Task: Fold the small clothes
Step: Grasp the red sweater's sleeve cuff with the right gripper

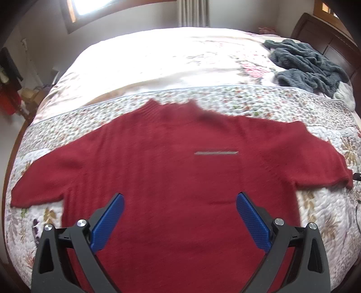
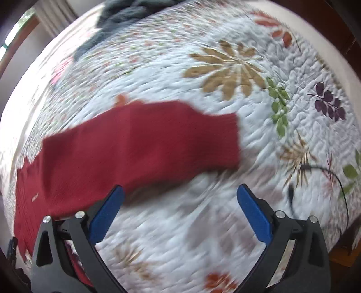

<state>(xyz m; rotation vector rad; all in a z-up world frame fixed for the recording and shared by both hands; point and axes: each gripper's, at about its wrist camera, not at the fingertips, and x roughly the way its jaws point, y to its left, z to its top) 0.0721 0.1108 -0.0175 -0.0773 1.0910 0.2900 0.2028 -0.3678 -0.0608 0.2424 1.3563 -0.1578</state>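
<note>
Lying flat across the quilted bed point(image 1: 225, 99), a red sweater point(image 1: 171, 171) fills the middle of the left wrist view, collar toward the top of the frame, both sleeves spread out to the left and right edges. A small grey label point(image 1: 216, 153) sits right of centre on its body. No containers in either view.

Left tongs point(image 1: 180, 199): blue pads wide apart, poised over the sweater's lower body at bottom centre, gripping nothing.

Left view only: a heap of dark grey knitwear point(image 1: 309, 65) at upper right, a wooden headboard point(image 1: 325, 38) behind it, a window point(image 1: 90, 9) at upper left, a curtain point(image 1: 194, 13) at top centre.

Right view only: one red sleeve point(image 2: 144, 144) running from lower left to centre, its cuff end at centre frame; a thin black cable point(image 2: 334, 180) on the floral quilt at right. The grey heap shows at the top edge. Picture heavily blurred.

Right tongs point(image 2: 180, 190): pads wide apart, empty, above bare quilt just below the sleeve; the left pad point(image 2: 106, 216) overlaps the red fabric's edge in the picture, contact not discernible.
</note>
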